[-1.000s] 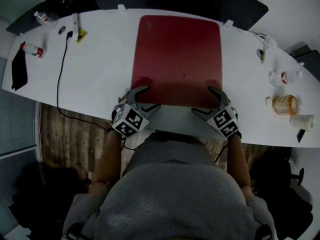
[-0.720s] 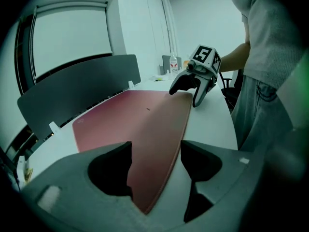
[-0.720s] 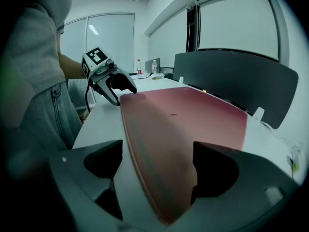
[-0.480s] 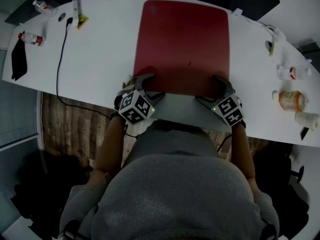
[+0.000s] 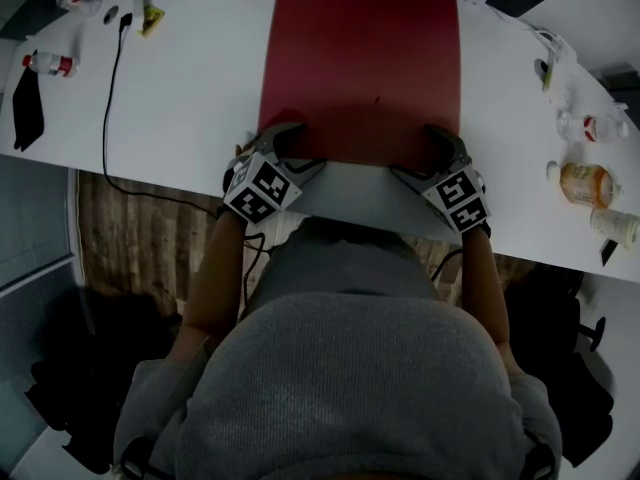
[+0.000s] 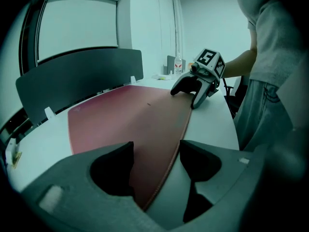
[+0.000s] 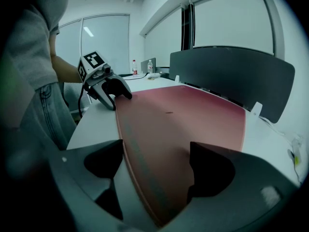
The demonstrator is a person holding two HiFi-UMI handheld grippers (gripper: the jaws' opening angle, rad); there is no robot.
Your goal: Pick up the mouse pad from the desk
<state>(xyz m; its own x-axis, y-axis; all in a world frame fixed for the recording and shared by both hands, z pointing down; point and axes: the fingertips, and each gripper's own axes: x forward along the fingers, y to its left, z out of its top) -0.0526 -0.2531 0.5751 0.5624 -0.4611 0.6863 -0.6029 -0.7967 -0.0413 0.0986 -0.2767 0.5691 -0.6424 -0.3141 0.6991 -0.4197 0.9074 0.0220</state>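
A large red mouse pad [image 5: 360, 68] lies flat on the white desk [image 5: 180, 108]. My left gripper [image 5: 300, 148] is at the pad's near left corner and my right gripper [image 5: 418, 152] at its near right corner. Both are open. In the left gripper view the pad's near edge [image 6: 125, 120] runs between the jaws of the left gripper [image 6: 155, 151], with the right gripper [image 6: 195, 88] ahead. In the right gripper view the pad [image 7: 183, 115] passes between the jaws of the right gripper [image 7: 157, 153], and the left gripper [image 7: 110, 88] is opposite.
An orange pill bottle [image 5: 575, 183], a clear bottle [image 5: 590, 126] and a white bottle [image 5: 615, 226] stand at the desk's right end. A black cable [image 5: 108, 88], a small bottle [image 5: 48, 64] and a black item [image 5: 25, 108] are at the left. A dark divider panel [image 6: 77, 76] backs the desk.
The desk and pad sit higher in the head view now. Both grippers have stayed at the pad's near corners, open, with the pad flat.
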